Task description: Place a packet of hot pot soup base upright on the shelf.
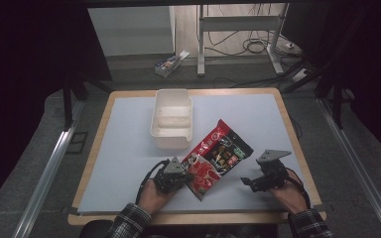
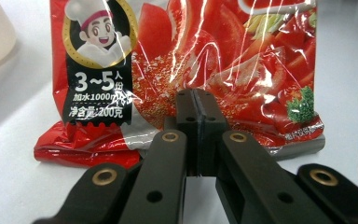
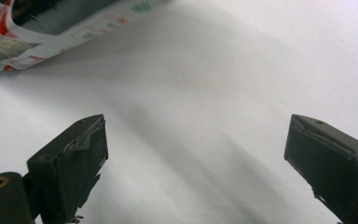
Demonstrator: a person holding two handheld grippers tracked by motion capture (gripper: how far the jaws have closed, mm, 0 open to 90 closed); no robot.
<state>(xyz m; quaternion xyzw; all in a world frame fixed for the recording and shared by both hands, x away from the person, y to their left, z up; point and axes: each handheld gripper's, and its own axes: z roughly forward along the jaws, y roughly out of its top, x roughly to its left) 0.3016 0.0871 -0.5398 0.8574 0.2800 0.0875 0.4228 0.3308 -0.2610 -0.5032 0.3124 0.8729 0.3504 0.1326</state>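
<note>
Lying together: one red packet [image 1: 217, 157]; one white box [image 1: 171, 119].

We wear checked plaid sleeves [image 1: 129, 220]. Our two grippers, left gripper [image 2: 196, 105] and right gripper [image 3: 196, 154], are black with little gold rings and grey three-cornered plates.

Left tool [image 1: 182, 174] clamped; right tool [image 1: 250, 182] (jaws wide) empty.
</note>
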